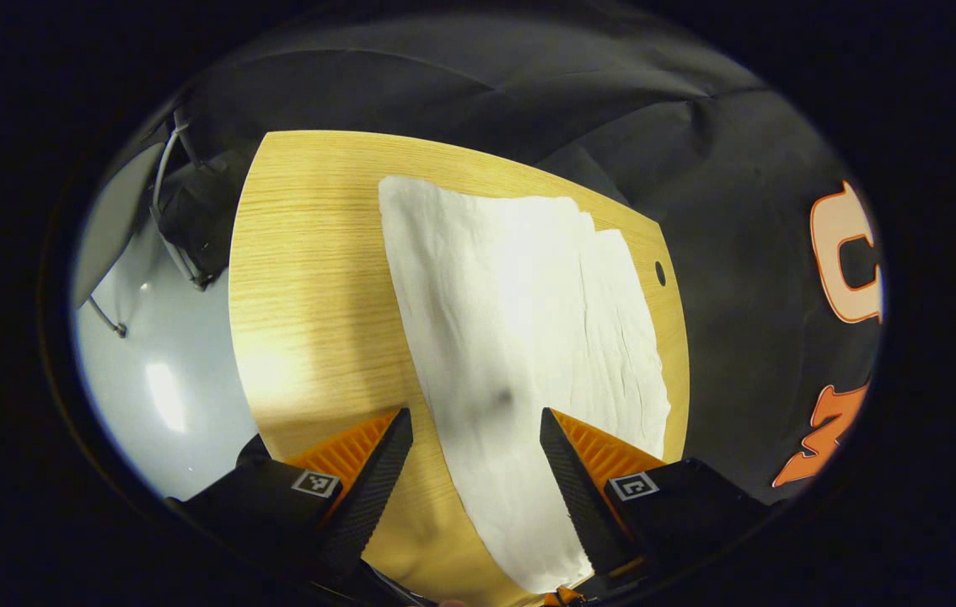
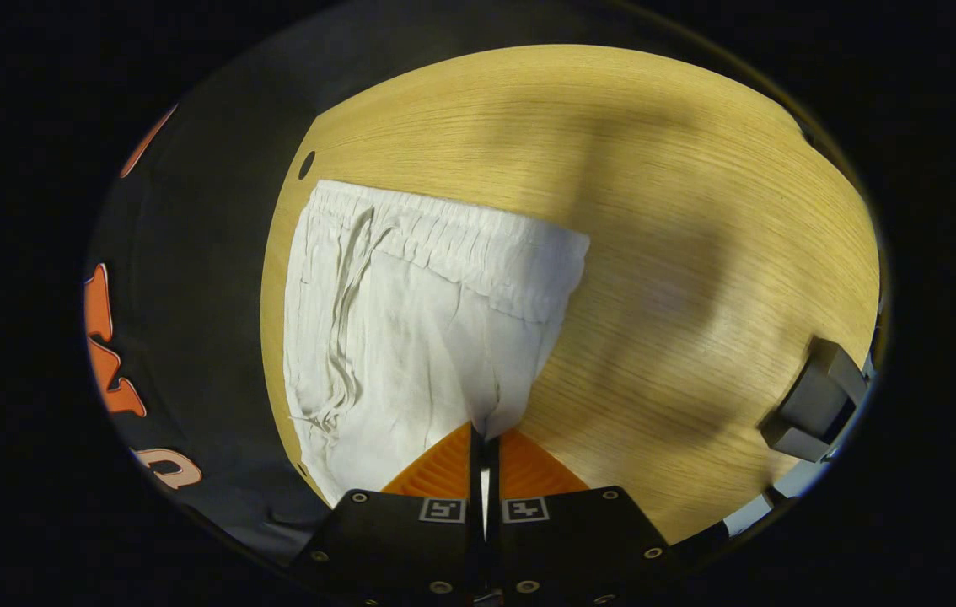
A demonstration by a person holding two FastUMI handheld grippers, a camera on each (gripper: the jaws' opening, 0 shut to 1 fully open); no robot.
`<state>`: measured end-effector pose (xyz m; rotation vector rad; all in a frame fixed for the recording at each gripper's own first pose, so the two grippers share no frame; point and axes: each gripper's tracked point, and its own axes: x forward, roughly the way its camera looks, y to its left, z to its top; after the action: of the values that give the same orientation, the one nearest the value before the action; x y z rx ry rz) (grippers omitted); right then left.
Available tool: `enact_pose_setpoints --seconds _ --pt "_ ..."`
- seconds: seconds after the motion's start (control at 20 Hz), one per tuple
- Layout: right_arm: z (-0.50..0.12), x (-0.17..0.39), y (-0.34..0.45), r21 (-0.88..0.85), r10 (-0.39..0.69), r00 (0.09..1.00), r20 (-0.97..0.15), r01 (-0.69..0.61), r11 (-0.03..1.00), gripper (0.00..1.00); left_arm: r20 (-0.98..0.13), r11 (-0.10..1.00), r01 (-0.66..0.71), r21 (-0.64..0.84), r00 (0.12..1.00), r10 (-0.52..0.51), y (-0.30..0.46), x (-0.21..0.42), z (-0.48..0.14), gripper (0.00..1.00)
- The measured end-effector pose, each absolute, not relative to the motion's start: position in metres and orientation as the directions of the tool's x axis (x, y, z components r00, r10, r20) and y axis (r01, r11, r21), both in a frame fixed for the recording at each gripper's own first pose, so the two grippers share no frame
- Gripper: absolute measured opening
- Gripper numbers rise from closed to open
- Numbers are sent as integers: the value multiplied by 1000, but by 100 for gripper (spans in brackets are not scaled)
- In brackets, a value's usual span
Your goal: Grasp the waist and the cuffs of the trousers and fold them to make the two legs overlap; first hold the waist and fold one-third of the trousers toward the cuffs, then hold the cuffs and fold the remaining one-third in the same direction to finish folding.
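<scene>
A recording booth rather than a home; black cloth (image 1: 461,76) hangs as the wall behind a light wood-grain counter (image 1: 309,278); at the left of the left gripper view, a pale glossy floor (image 1: 166,396) and thin cables (image 1: 170,219) beside the counter.

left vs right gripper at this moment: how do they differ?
1. The left gripper has its jaws spread wide; the right gripper has its jaws closed.
2. The left gripper holds nothing, and the trousers lie flat between its fingers; the right gripper pinches a bunch of the trousers' cloth.
3. The left gripper looks along the legs; the right faces the elastic waistband and drawstring.

Both are over the trousers on the wooden table.
</scene>
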<state>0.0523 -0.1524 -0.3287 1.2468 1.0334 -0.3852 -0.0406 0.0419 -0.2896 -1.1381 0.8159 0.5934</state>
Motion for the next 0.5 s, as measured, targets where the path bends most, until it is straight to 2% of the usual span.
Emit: enact_pose_setpoints --seconds 0.2,0.3,0.35,0.45,0.5 --pt "-328 52 -153 590 285 518 -806 744 314 2 -807 331 -763 -555 591 10 48 -23 -288 100" --pt "-328 52 -152 591 289 519 -804 745 309 2 -811 342 -764 -546 585 11 48 -15 -291 96" --pt "-328 52 -153 592 291 519 -804 743 311 2 -821 341 -774 -534 570 10 51 -13 -295 88" --pt "-328 52 -153 593 293 519 -803 743 310 2 -816 347 -763 -545 577 -14 46 -7 -298 57" --pt "-328 53 -153 594 295 519 -802 743 307 2 -816 351 -759 -548 578 -22 46 -5 -299 53"
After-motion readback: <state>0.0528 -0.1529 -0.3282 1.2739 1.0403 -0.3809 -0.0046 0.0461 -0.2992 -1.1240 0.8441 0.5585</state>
